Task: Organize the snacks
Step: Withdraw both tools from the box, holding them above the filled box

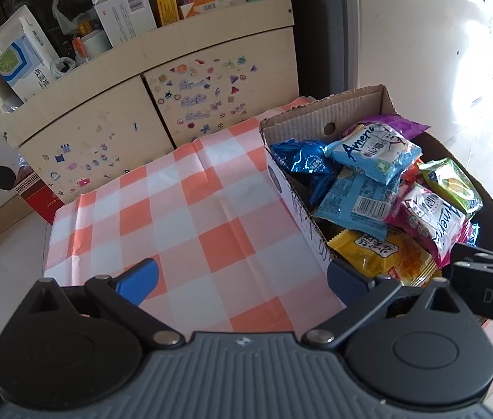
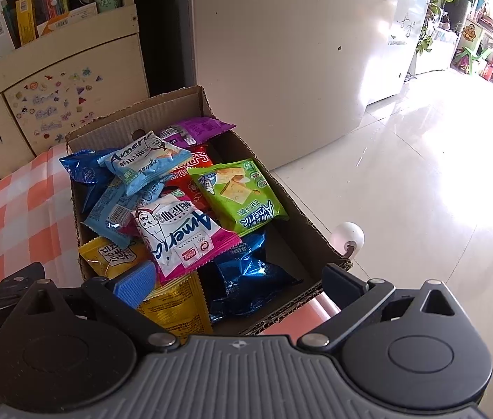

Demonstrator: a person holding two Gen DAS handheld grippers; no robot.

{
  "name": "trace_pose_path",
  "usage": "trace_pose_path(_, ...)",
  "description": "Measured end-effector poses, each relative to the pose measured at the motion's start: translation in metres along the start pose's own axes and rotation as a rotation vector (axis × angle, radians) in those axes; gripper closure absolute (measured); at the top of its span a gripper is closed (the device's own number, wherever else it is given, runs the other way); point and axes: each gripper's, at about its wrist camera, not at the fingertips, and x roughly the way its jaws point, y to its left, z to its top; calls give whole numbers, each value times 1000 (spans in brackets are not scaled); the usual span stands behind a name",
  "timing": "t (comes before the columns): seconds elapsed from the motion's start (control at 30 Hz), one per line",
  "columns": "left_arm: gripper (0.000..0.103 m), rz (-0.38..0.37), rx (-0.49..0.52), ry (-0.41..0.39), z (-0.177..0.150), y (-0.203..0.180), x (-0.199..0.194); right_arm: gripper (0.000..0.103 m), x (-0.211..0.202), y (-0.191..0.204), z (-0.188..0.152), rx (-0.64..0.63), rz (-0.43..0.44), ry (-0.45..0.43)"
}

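A cardboard box [image 2: 211, 104] full of snack packets sits at the right edge of the tabletop [image 1: 194, 216], which is covered in an orange-and-white checked cloth. Near the top of the heap lie a light blue packet [image 2: 146, 160], a green packet [image 2: 243, 195] to its right and a pink-and-white packet [image 2: 180, 237] nearer the camera, with a yellow packet [image 2: 173, 309] and a dark blue packet [image 2: 246, 286] at the near end. The left tool [image 1: 241, 281] hangs over bare cloth, fingers apart, holding nothing. The right tool [image 2: 234, 284] hangs over the box's near end, fingers apart and empty.
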Motion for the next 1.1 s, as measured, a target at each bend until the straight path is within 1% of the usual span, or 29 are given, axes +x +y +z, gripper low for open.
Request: trace_pose_path(1.1,1,10,-5,13,-2,-2,3,0,3,1,0,16,6,17)
